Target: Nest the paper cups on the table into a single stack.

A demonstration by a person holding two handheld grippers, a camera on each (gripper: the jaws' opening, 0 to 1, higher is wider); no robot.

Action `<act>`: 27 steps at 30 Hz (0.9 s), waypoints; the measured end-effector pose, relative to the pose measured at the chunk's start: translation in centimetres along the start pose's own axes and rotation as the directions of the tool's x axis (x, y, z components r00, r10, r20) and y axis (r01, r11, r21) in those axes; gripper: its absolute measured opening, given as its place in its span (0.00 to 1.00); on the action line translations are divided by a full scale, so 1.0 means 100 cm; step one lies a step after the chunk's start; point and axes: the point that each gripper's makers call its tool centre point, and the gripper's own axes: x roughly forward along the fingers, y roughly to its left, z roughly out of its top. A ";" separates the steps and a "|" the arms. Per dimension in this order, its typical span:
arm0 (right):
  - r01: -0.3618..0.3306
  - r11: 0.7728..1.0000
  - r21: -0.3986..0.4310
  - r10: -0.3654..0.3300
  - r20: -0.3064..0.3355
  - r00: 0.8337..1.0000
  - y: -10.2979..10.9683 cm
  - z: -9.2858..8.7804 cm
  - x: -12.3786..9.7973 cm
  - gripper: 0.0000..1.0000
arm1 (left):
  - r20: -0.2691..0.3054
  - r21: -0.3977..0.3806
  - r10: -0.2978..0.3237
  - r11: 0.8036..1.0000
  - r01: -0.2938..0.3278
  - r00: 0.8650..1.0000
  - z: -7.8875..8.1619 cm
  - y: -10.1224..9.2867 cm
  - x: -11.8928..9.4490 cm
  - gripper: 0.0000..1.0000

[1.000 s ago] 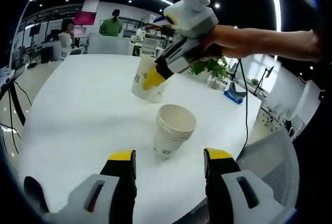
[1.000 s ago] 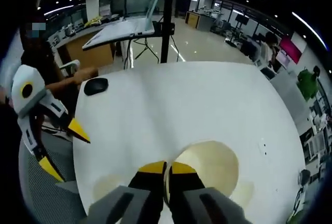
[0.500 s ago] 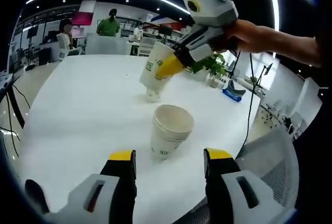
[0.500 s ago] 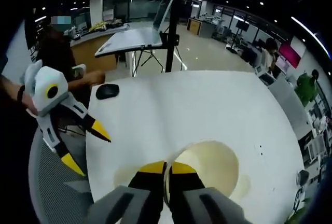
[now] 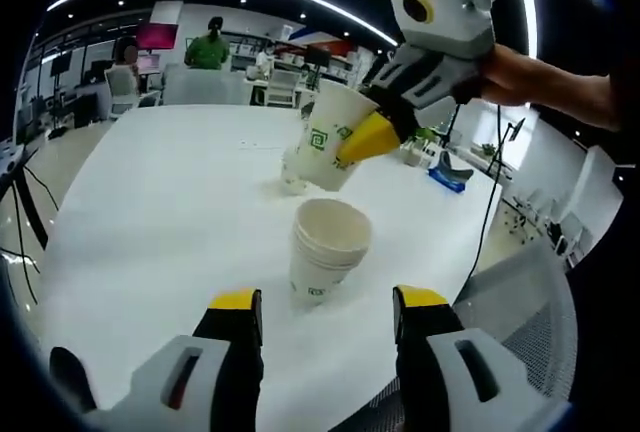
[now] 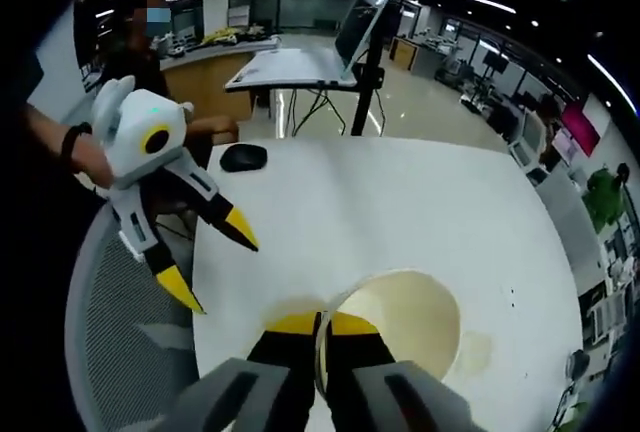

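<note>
- A round white table (image 5: 150, 202) stands in a large open-plan office; near its front edge sits a short stack of cream paper cups with green logos (image 5: 328, 252), upright and mouth up.
- In the left gripper view, the right gripper (image 5: 372, 134), white-bodied with yellow-tipped jaws, is held in a person's hand and comes in from the upper right.
- Its jaws are pinched on the rim of a single white paper cup with a green logo (image 5: 330, 137), carried in the air, tilted, above and a little beyond the stack.
- In the right gripper view, the same jaws are closed on the cup's rim (image 6: 322, 324), one inside and one outside, with the cream interior just ahead.
- The left gripper (image 5: 325, 314) hovers low before the stack, jaws spread wide and holding nothing; the stack stands between and beyond its tips, not touched.
- The step in hand appears to be carrying the lifted cup to the stack.
- The next move likely calls for righting the cup, centring it over the stack's mouth, lowering it in and letting go; the left gripper could steady the stack.
- Another small cup-like object (image 5: 291, 177) stands on the table behind the carried cup; too hidden to identify.
- The stack stands near the table's front edge, where a grey mesh chair (image 5: 520, 322) waits; the broad tabletop beyond lies open.
- A black mouse (image 6: 243, 157) rests near the table's far edge in the right gripper view, well apart from the cups.
</note>
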 end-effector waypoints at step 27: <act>-0.095 0.995 -0.014 0.094 -0.049 0.994 0.040 -0.018 0.024 0.00 | -0.002 -0.007 0.009 1.000 -0.009 1.000 -0.004 0.005 -0.003 0.51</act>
